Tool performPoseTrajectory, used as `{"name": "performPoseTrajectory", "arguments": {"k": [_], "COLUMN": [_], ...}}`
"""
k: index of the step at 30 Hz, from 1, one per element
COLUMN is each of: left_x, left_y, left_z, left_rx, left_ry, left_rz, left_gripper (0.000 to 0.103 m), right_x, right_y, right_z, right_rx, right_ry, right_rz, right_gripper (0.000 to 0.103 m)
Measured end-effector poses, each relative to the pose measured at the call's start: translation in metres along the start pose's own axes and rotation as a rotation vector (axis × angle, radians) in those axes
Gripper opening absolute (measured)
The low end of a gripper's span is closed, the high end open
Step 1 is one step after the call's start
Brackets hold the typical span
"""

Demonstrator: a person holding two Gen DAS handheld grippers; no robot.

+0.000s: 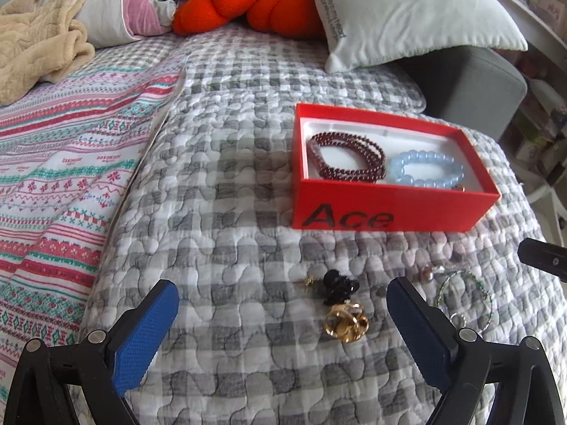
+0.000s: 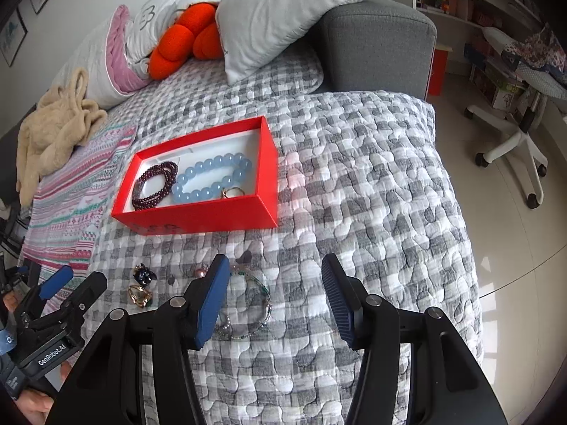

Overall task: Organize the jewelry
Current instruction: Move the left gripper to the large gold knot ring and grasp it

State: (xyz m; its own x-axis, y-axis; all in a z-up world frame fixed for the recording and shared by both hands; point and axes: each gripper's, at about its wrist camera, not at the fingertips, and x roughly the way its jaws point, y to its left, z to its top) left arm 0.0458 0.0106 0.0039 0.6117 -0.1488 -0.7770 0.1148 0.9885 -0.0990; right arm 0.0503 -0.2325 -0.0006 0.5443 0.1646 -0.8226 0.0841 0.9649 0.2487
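Left wrist view lists your left gripper [image 1: 281, 301] spread wide and empty over the checked quilt [image 1: 219, 184], with a black bead cluster [image 1: 338, 287] and gold brooch [image 1: 346, 321] lying between its fingers. Its red box [image 1: 382, 209] holds a garnet bracelet [image 1: 345, 157] and blue bracelet [image 1: 427, 170]. Right wrist view alone shows a gold ring [image 2: 232, 192] in the box, plus your right gripper [image 2: 273, 294], wide and empty, beside a green bead bracelet [image 2: 260, 304].
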Motion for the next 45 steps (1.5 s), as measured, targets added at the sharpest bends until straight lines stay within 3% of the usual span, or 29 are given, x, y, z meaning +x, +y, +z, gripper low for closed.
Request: {"name": "performPoseTrajectory", "arguments": {"k": [4, 9, 20, 24, 27, 31, 33, 37, 45], "left_x": [0.002, -0.001, 0.011, 0.013, 0.015, 0.012, 0.012, 0.017, 0.028], "left_y": [0.004, 0.006, -0.004, -0.006, -0.007, -0.011, -0.014, -0.021, -0.027], "left_z": [-0.010, -0.023, -0.053, -0.057, -0.056, -0.052, -0.049, -0.045, -0.036], "left_rx": [0.002, 0.026, 0.202, 0.244, 0.245, 0.234, 0.232, 0.242, 0.231], "left_ry": [0.039, 0.019, 0.032, 0.024, 0.045, 0.042, 0.044, 0.042, 0.020], "left_rz": [-0.011, -0.007, -0.048, -0.093, -0.169, -0.246, -0.271, -0.257, -0.224], "left_gripper": [0.097, 0.097, 0.097, 0.097, 0.097, 0.079, 0.075, 0.058, 0.053], "right_x": [0.002, 0.000, 0.023, 0.027, 0.027, 0.026, 0.025, 0.024, 0.020], "right_y": [0.000, 0.005, 0.009, 0.006, 0.005, 0.007, 0.007, 0.005, 0.000], "right_z": [-0.014, -0.028, -0.055, -0.059, -0.061, -0.062, -0.062, -0.059, -0.056], "right_rx": [-0.020, -0.068, -0.200, -0.240, -0.255, -0.268, -0.264, -0.243, -0.233], "right_ry": [0.030, 0.031, 0.092, 0.089, 0.080, 0.074, 0.074, 0.072, 0.066], "right_rz": [-0.026, -0.034, -0.061, -0.069, -0.076, -0.085, -0.086, -0.080, -0.063], "right_gripper": [0.057, 0.057, 0.057, 0.058, 0.062, 0.062, 0.062, 0.062, 0.062]}}
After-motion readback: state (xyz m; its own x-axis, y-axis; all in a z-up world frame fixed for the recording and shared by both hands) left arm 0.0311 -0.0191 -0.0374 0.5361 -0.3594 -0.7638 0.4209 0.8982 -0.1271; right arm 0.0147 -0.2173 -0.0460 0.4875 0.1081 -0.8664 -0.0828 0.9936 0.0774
